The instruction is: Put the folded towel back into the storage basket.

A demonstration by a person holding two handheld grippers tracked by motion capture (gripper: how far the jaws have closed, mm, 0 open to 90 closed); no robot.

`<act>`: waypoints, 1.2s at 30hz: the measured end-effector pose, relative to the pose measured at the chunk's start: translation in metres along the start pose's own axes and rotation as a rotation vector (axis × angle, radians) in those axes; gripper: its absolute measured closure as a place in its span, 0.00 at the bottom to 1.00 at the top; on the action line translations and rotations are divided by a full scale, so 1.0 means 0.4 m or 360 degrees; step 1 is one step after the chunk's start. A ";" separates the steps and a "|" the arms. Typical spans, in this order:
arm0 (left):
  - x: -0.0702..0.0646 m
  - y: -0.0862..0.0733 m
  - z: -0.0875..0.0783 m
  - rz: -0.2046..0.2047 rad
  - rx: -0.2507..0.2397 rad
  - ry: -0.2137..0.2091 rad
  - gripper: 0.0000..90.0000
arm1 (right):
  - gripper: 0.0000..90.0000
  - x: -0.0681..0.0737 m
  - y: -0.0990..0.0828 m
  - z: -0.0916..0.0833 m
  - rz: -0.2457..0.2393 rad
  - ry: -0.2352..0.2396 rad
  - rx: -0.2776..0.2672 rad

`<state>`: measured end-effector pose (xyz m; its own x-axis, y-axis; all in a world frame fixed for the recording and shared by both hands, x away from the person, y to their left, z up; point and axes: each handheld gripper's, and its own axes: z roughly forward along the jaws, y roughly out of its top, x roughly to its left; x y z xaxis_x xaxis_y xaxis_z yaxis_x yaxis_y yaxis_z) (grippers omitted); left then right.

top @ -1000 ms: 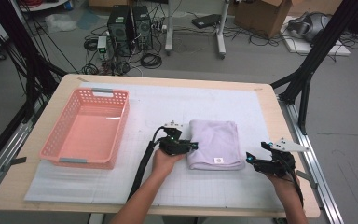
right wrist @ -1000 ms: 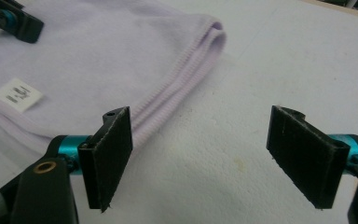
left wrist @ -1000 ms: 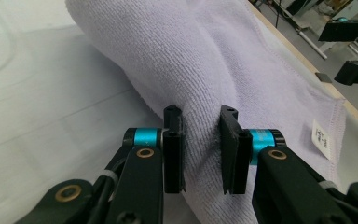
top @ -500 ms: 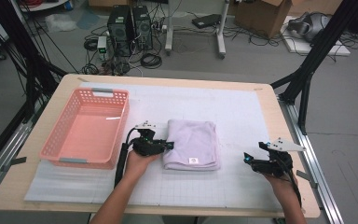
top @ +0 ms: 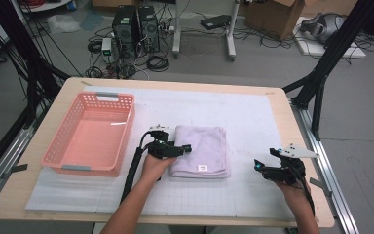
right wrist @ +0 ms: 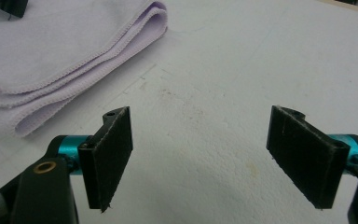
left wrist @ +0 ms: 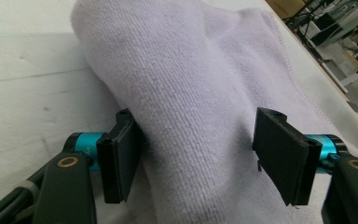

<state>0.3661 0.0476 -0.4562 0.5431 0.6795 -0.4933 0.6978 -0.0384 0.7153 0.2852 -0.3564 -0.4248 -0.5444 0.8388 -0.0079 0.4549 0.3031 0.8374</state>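
A folded lilac towel (top: pixel 202 148) lies on the white mat in the middle of the table. My left gripper (top: pixel 187 147) rests at the towel's left edge, and its jaws have just been opening. In the left gripper view the towel's rounded fold (left wrist: pixel 182 84) runs between the spread pads of the left gripper (left wrist: pixel 200 158), no longer pinched. My right gripper (top: pixel 259 165) hovers to the right of the towel, apart from it. In the right gripper view the right gripper (right wrist: pixel 200 154) stands wide open over bare mat, with the towel (right wrist: pixel 51 46) off to its upper left.
A pink plastic basket (top: pixel 85 168) stands at the left of the table, holding nothing. The white gridded mat (top: pixel 253 122) covers most of the wooden tabletop. Black frame posts rise at both sides. Cables, computers and boxes sit on the floor beyond.
The left gripper dragged the towel leftward toward the basket, and its jaws have since spread apart around the fold. The right gripper has stayed where it was.
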 end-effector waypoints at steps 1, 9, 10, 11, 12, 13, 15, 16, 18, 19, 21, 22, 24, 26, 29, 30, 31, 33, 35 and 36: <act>-0.003 -0.001 0.002 0.0022 0.0007 0.0008 0.42 | 0.24 -0.001 0.000 0.001 -0.0002 -0.0001 -0.0001; -0.018 -0.004 0.004 0.0134 0.0010 0.0017 0.73 | 0.24 0.004 0.004 0.007 -0.0011 0.0013 0.0002; -0.018 -0.004 0.003 0.0142 0.0002 0.0016 0.75 | 0.24 0.005 0.004 0.008 -0.0012 0.0014 0.0002; -0.018 -0.003 0.000 0.0158 -0.0004 0.0006 0.75 | 0.24 0.005 0.004 0.007 -0.0011 0.0013 0.0003; -0.018 -0.003 0.000 0.0158 -0.0004 0.0006 0.76 | 0.24 0.005 0.004 0.007 -0.0009 0.0014 0.0003; -0.019 -0.002 -0.005 0.0179 -0.0021 -0.0008 0.76 | 0.24 0.004 0.003 0.007 -0.0010 0.0015 0.0003; -0.022 0.001 -0.014 0.0205 -0.0046 -0.0028 0.76 | 0.24 0.003 0.003 0.006 -0.0008 0.0013 0.0004; -0.025 0.003 -0.019 0.0214 -0.0065 -0.0042 0.76 | 0.24 0.003 0.003 0.005 -0.0009 0.0011 -0.0001; -0.027 0.005 -0.024 0.0228 -0.0081 -0.0055 0.76 | 0.24 0.002 0.002 0.005 -0.0004 0.0014 -0.0003; -0.033 0.008 -0.035 0.0272 -0.0116 -0.0063 0.76 | 0.24 0.003 0.002 0.004 -0.0004 0.0014 -0.0005; -0.037 0.010 -0.041 0.0300 -0.0134 -0.0063 0.76 | 0.24 0.002 0.002 0.004 -0.0007 0.0016 -0.0003; -0.044 0.013 -0.053 0.0367 -0.0164 -0.0067 0.76 | 0.24 0.004 0.003 0.003 -0.0002 0.0017 0.0001; -0.051 0.015 -0.065 0.0413 -0.0201 -0.0080 0.76 | 0.24 0.004 0.003 0.003 -0.0005 0.0018 0.0002; -0.056 0.017 -0.076 0.0464 -0.0222 -0.0085 0.76 | 0.24 0.005 0.003 0.004 -0.0010 0.0021 -0.0001; -0.063 0.020 -0.089 0.0528 -0.0247 -0.0097 0.76 | 0.24 0.006 0.003 0.005 -0.0010 0.0021 -0.0002; -0.064 0.021 -0.093 0.0547 -0.0255 -0.0102 0.76 | 0.24 0.007 0.003 0.005 -0.0005 0.0023 0.0003; -0.067 0.023 -0.097 0.0563 -0.0265 -0.0108 0.77 | 0.24 0.007 0.004 0.005 -0.0012 0.0023 0.0000; -0.071 0.024 -0.104 0.0592 -0.0290 -0.0124 0.77 | 0.24 0.008 0.004 0.006 -0.0013 0.0024 -0.0001; -0.075 0.025 -0.110 0.0618 -0.0304 -0.0139 0.77 | 0.24 0.008 0.004 0.006 -0.0014 0.0023 -0.0001; -0.078 0.025 -0.113 0.0627 -0.0319 -0.0148 0.77 | 0.24 0.008 0.004 0.006 -0.0015 0.0025 0.0001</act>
<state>0.3351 0.0591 -0.4112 0.7951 0.5726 -0.1999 0.3302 -0.1321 0.9346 0.2860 -0.3521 -0.4248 -0.5594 0.8288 -0.0075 0.4500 0.3113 0.8370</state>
